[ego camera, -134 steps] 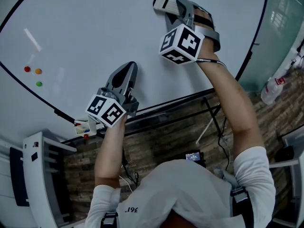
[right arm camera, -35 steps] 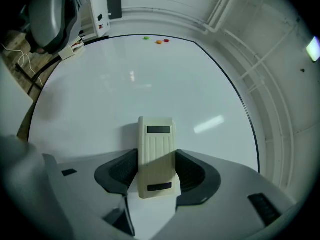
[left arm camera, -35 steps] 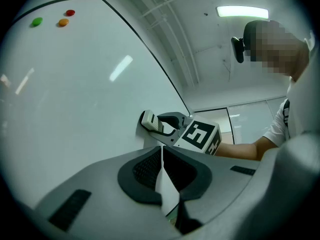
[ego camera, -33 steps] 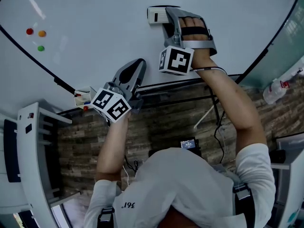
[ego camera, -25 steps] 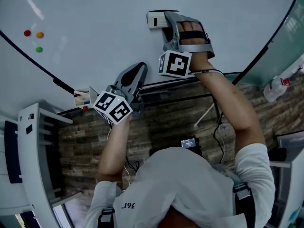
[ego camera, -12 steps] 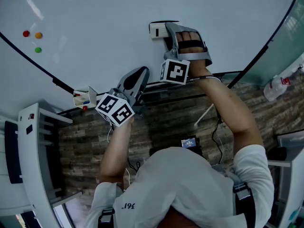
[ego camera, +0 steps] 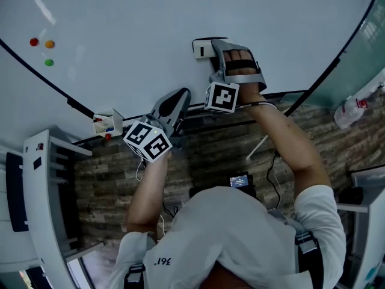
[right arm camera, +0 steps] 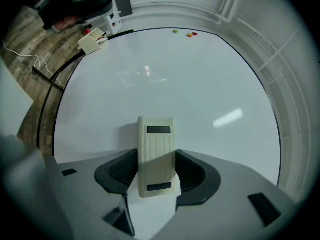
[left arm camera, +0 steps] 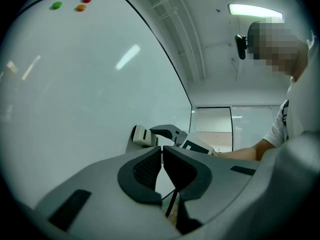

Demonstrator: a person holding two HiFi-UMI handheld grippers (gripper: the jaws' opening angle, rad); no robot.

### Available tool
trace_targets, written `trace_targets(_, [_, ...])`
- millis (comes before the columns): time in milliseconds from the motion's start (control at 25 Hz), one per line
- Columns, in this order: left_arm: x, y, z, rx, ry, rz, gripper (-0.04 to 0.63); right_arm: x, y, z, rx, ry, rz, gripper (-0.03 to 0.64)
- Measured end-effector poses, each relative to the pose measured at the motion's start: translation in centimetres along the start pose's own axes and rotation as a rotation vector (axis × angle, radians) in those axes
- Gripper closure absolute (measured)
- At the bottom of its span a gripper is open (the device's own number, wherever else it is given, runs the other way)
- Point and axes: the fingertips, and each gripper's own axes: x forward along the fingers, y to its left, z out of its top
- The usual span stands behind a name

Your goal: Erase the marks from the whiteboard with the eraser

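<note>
Eraser (right arm camera: 156, 154): clamped by its long sides between the jaws of the right gripper (right arm camera: 157, 176), which stand only as wide as the cream plastic body. Pressed flat against the whiteboard (ego camera: 150, 17), low on the surface and not far above the bottom rail, to judge by the head view.

Left gripper (left arm camera: 162, 159): jaws brought together, pads meeting, nothing between them. Held idle below and to the left of the eraser, near the board's lower edge; whether touching the surface, cannot tell.

No pen marks to be found anywhere on the white surface in any of the three views. Only reflections of the ceiling lights, plus red, orange and green magnets (ego camera: 49, 43) far off to the left and a small white box (ego camera: 107, 125) at the lower rail. One thin dark line hugging the eraser's upper edge in the head view: possibly a last stroke, possibly just the felt or its shadow, too small to tell.

Judged from that: wiping done or very nearly so. Left, at most, a pass over the patch under and just above the eraser, then lifting off to check.
</note>
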Motion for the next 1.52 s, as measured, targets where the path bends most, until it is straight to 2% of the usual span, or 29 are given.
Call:
trace_targets(440, [-0.8,0.2,-1.0,-0.024,0.018,0.02,0.589,0.5,3.5,-0.4,-0.001,-0.002,0.073,0.367])
trace_targets(720, [-1.3,0.3,-2.0,-0.038,0.033,0.036,0.588,0.0,7.1,-1.2,0.016,0.008,0.191,0.367])
trace_targets(1000, [-1.1,0.4,-3.3,-0.054,0.045,0.066,0.588,-2.1,8.5,-2.7,0.179,-0.025,0.293,0.367])
trace_targets(1200, [-0.8,0.0,-4.6,-0.077,0.045,0.083,0.588,-4.3,8.5,-4.5,0.324,-0.045,0.335,0.365])
trace_targets(1520, [0.3,-2.1,-6.0,-0.122,0.025,0.13,0.589,-7.0,8.7,-8.6,0.497,-0.057,0.372,0.366])
